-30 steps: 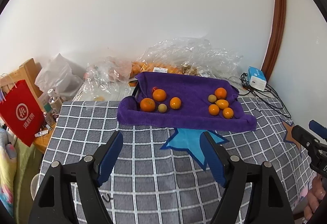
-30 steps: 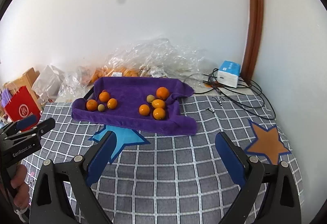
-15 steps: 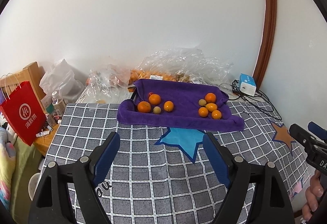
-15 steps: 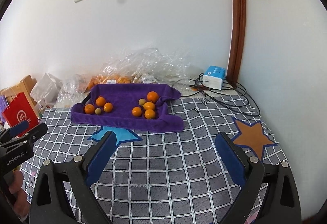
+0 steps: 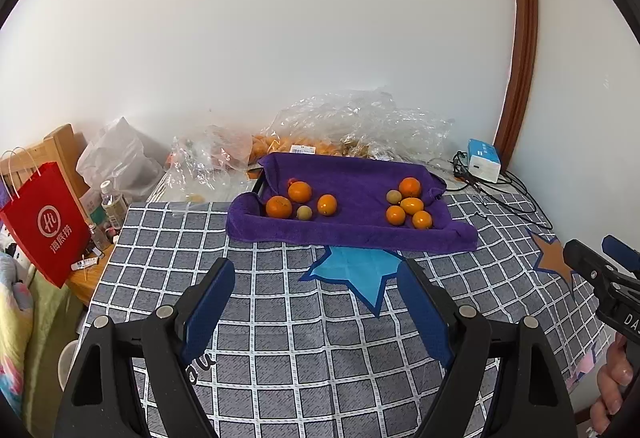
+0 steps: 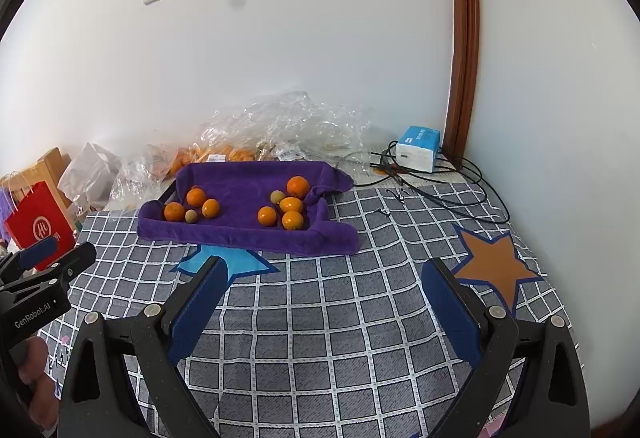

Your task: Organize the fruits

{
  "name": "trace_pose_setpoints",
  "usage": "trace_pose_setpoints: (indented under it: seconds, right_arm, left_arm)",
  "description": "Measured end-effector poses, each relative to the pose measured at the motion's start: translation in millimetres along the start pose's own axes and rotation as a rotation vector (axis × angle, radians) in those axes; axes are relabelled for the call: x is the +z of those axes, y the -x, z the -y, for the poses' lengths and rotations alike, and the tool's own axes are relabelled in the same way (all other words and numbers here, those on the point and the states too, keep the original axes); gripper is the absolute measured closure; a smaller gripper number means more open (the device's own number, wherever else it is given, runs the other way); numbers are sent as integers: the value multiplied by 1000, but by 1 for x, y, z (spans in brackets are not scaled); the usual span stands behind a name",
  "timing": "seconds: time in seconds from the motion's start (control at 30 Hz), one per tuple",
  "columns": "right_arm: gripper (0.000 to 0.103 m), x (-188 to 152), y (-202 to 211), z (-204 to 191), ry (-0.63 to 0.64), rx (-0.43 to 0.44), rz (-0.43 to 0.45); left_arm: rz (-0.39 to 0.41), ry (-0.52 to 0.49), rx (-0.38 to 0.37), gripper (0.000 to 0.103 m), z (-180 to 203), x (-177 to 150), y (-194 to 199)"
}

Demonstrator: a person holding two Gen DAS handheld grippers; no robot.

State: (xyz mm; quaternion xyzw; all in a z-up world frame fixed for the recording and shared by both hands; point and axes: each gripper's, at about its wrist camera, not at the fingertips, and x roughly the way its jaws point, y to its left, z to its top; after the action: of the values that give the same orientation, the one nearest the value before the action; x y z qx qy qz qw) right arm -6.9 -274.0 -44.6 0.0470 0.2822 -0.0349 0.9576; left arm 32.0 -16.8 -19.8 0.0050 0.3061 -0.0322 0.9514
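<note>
A tray draped in a purple towel sits at the far side of a checked cloth. On it lie two groups of fruit: a left group of oranges with one small greenish fruit, and a right group of the same kinds. My left gripper is open and empty, well short of the tray. My right gripper is open and empty, also short of the tray. Each gripper shows at the edge of the other's view.
Crumpled clear plastic bags holding more oranges lie behind the tray by the wall. A blue-and-white box with cables sits at the back right. A red paper bag and bottles stand past the left edge. Blue and orange stars mark the cloth.
Both grippers have pulled back and risen, so the tray looks smaller and farther away. Both stay open and empty. The fruit has not moved.
</note>
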Motion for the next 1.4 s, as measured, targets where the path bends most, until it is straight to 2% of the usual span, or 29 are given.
trace_pose_setpoints:
  seconds: [1.4]
  right_arm:
    - [6,1,3,1,14,5,8]
  left_arm:
    - [15,11,-11,20,3,2,5]
